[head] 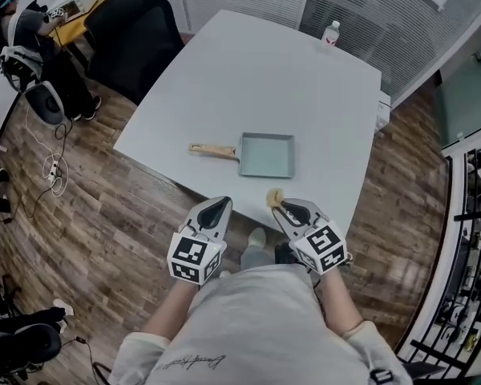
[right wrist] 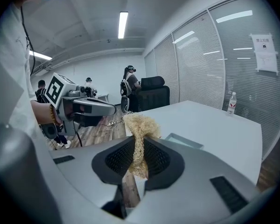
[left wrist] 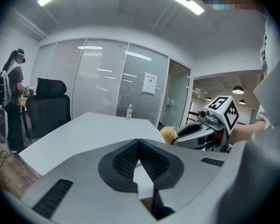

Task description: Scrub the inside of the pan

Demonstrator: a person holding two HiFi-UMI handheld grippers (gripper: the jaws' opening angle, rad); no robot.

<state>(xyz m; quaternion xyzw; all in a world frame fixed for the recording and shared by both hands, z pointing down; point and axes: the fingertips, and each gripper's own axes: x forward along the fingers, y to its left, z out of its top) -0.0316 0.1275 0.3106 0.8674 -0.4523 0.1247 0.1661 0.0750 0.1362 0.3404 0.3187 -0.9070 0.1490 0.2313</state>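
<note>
Scrubber (head: 275, 196) hovers seemingly at the table (head: 248, 79) edge — pan (head: 266, 155) beyond.

I can read no words clearly. A white paper notice (right wrist: 263, 52) on the glass wall beyond the desk's far edge carries a heading and lines of print, all too small to read. The bottle (head: 330, 34) at the desk's far corner has a red label, illegible. Cursive script crosses the person's shirt (head: 191, 363), also unreadable.
</note>
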